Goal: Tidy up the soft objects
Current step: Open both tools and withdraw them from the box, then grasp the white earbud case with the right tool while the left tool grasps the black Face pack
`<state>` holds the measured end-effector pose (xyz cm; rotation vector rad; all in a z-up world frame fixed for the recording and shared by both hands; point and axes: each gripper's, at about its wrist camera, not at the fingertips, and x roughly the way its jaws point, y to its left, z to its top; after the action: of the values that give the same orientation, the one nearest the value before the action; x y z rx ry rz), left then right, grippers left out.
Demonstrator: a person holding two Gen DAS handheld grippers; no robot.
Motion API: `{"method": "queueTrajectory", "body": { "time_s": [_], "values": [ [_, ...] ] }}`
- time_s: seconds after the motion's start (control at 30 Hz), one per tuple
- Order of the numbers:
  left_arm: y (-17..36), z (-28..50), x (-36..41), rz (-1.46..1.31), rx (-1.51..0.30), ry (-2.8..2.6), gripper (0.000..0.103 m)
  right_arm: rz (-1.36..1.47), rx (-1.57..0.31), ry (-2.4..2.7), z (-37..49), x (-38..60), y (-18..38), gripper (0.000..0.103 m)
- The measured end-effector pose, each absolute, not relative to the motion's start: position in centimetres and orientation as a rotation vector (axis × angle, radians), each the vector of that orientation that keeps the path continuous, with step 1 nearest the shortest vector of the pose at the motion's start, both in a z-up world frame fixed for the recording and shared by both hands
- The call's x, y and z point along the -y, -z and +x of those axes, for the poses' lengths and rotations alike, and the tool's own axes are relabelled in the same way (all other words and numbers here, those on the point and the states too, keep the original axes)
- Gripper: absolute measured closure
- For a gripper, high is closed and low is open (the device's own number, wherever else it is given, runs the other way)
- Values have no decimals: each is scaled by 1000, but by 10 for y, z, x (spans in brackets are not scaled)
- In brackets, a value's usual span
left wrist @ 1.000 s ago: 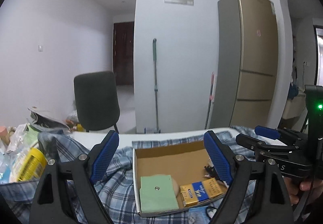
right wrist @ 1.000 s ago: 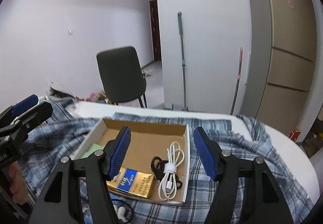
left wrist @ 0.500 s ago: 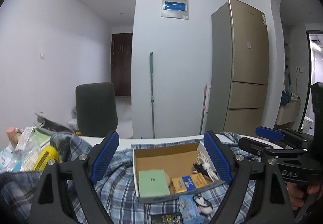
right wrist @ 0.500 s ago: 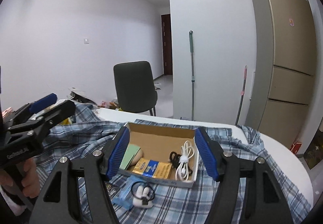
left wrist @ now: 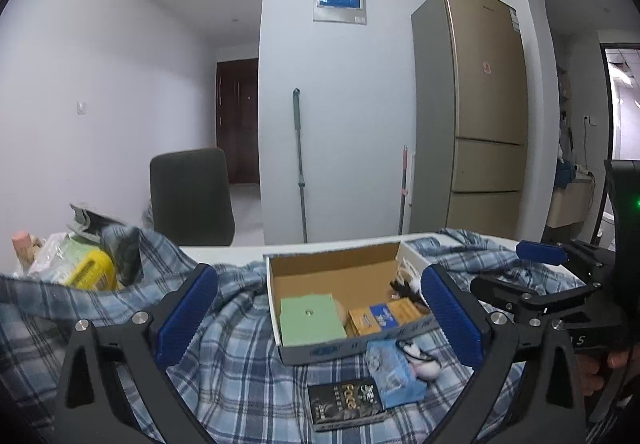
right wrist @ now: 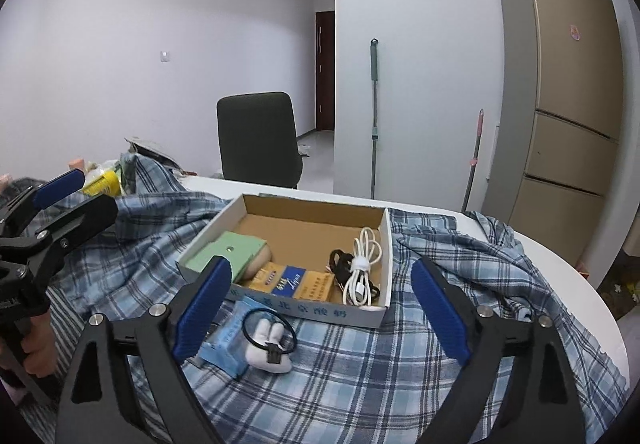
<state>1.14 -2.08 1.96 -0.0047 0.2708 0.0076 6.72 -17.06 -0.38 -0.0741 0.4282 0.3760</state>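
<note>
A blue plaid shirt lies spread over the white table. On it stands an open cardboard box holding a green pad, cigarette packs and coiled cables. In front of the box lie a blue tissue pack, a small white soft toy with a black ring, and a black pack. My left gripper and right gripper hover side by side before the box. Their jaws are opening and grip nothing.
Packets and a yellow container are piled at the table's left end. A dark chair stands behind the table. A mop leans on the wall and a gold fridge is at the right. A hand holds the left gripper.
Both grippers have drawn back from the box, so the tissue pack, toy and black pack in front of it now show. Both pairs of jaws stand wider apart.
</note>
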Motion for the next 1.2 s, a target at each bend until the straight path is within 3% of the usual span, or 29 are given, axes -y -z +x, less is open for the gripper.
{"method": "queueTrajectory", "body": {
  "time_s": [0.27, 0.87, 1.03, 1.2],
  "values": [
    [10, 26, 16, -20, -342, 8, 0, -80, -469, -389, 73, 169, 24, 11],
    [14, 29, 17, -27, -357, 8, 0, -85, -557, -438, 81, 163, 29, 11],
    [14, 29, 15, -32, -362, -5, 0, -65, -752, -519, 98, 152, 31, 31],
    [13, 29, 12, -39, -362, -12, 0, -71, -813, -529, 107, 144, 43, 45]
  ]
}}
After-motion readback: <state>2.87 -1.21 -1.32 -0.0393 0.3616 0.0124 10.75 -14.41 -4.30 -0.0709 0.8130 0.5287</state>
